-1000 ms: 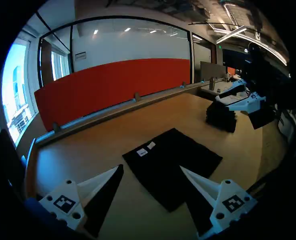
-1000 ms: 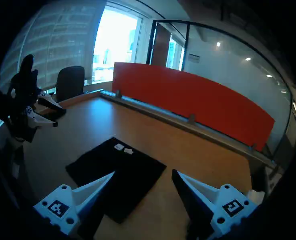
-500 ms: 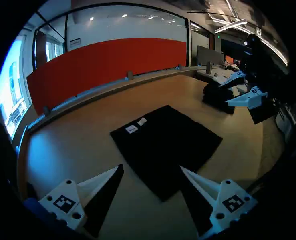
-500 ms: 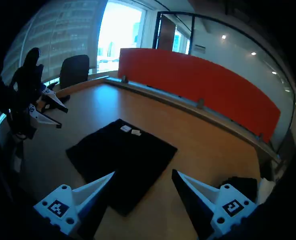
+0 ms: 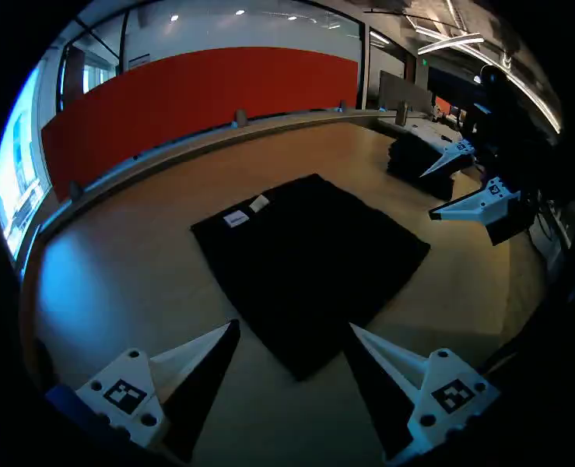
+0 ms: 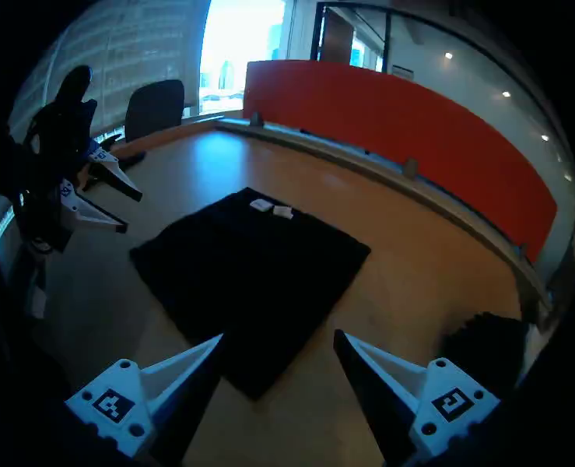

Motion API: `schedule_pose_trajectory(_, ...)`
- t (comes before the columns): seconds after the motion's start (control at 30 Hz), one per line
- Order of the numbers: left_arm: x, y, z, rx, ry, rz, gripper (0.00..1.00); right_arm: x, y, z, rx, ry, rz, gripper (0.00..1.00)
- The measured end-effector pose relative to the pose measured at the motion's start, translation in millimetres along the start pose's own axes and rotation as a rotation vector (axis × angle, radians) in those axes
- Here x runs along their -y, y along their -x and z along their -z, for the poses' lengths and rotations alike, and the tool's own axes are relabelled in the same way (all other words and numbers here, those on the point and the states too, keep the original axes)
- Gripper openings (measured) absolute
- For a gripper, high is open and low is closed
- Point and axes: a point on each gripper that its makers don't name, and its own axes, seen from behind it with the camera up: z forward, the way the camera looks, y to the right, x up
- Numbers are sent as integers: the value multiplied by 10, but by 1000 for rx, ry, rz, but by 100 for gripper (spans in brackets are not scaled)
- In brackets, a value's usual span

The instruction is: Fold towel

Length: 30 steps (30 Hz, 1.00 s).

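One towel [image 5: 310, 241] ahead of left gripper [image 5: 292, 324]

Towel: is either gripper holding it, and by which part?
Nothing is held. The left gripper and the right gripper both hover with jaws open, clear of the towel, which lies flat on the table.

The towel [image 5: 310, 249] is black with white tags [image 5: 236, 219], the table [image 5: 116, 272] tan wood, the partition [image 5: 201, 93] orange-red.
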Motion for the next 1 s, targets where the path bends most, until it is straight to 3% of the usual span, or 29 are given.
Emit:
schedule_pose_trajectory(0.67, -135, 591, -280, 141, 20, 17, 93, 104, 594, -185, 115, -53, 6, 100)
schedule_pose_trajectory(1.0, -163, 660, -327, 151, 14, 27, 93, 138, 696, -240, 130, -70, 22, 97)
